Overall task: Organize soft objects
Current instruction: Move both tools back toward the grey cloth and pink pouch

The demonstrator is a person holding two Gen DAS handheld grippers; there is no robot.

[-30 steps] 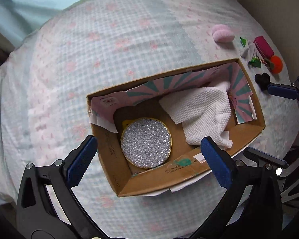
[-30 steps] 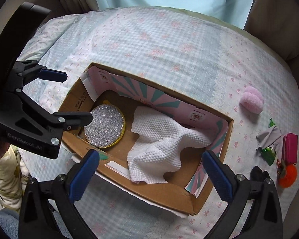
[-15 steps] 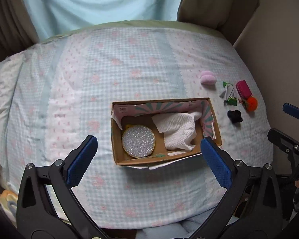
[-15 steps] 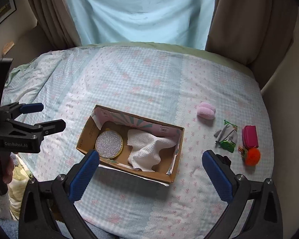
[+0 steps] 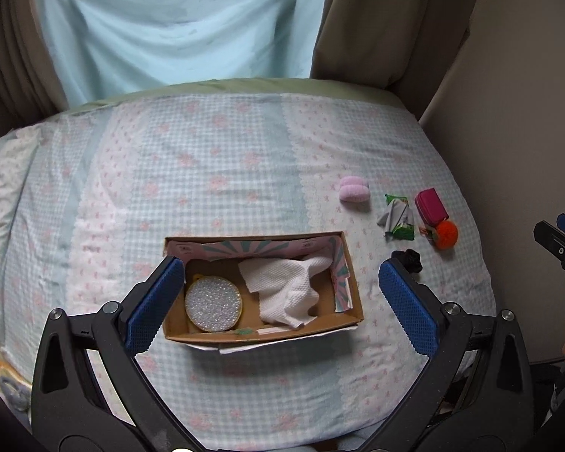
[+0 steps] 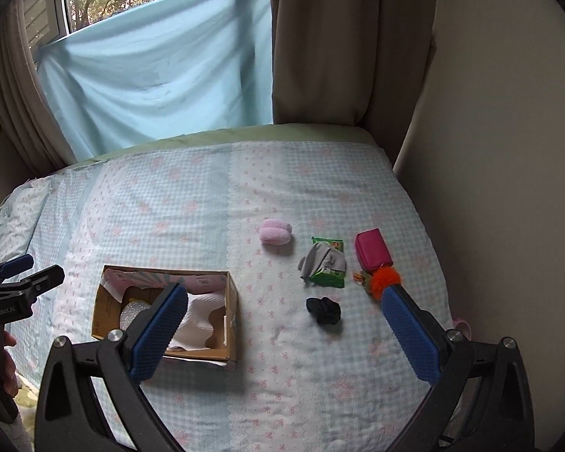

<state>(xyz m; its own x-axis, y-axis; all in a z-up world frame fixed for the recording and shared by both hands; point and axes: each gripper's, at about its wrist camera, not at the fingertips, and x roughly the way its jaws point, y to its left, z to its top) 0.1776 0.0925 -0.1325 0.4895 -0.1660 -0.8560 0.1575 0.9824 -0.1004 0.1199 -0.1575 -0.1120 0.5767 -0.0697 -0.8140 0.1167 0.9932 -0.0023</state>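
Note:
An open cardboard box (image 5: 352, 290) (image 6: 232, 303) lies on the bed and holds a white towel (image 5: 288, 288) (image 6: 197, 320) and a round silver glitter pad (image 5: 213, 303). To its right lie a pink fluffy roll (image 5: 353, 193) (image 6: 275, 230), a grey cloth on a green packet (image 5: 397, 216) (image 6: 326, 261), a magenta pouch (image 5: 430, 205) (image 6: 373, 250), an orange pompom (image 5: 446, 234) (image 6: 384, 278) and a black scrunchie (image 5: 408, 258) (image 6: 324, 310). My left gripper (image 5: 278, 301) is open and empty, high above the box. My right gripper (image 6: 282, 329) is open and empty, high above the scrunchie.
The bed has a pale blue checked cover (image 5: 214, 173) (image 6: 192, 203). A beige wall (image 5: 519, 113) borders its right side. Brown curtains (image 6: 339, 37) and a light blue sheet (image 6: 162, 64) hang behind it. The bed's near edge is just below both grippers.
Both grippers have pulled up and back from close over the box, so the whole bed shows now. Both have stayed open. Nothing on the bed has moved.

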